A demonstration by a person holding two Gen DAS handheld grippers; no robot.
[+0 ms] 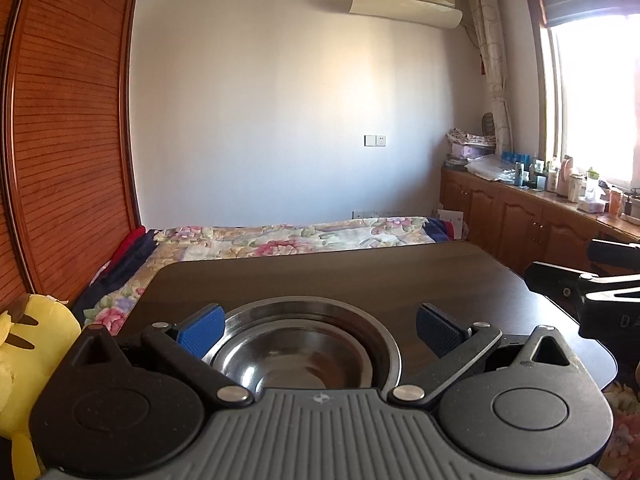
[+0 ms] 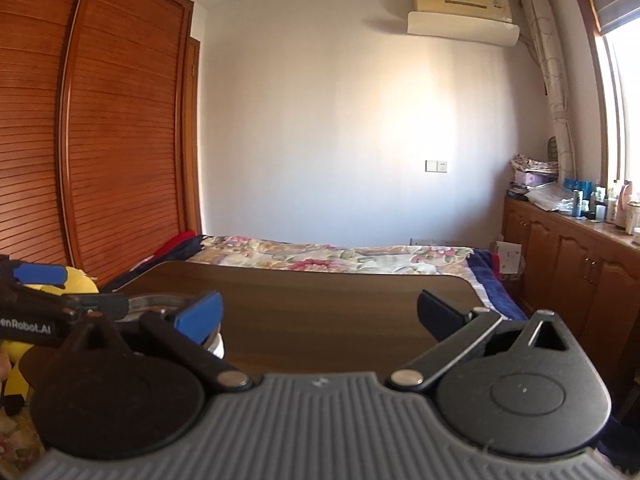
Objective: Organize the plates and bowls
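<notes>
Steel bowl [image 1: 304, 356] mouth-up (round, no long axis)

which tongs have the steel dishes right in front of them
The left tongs: the stacked steel dishes sit between their open blue pads. The right tongs face bare table.

Both wrist views low over dark table [image 1: 360, 280], facing bed [image 2: 340, 256]; table, bed shared.
</notes>
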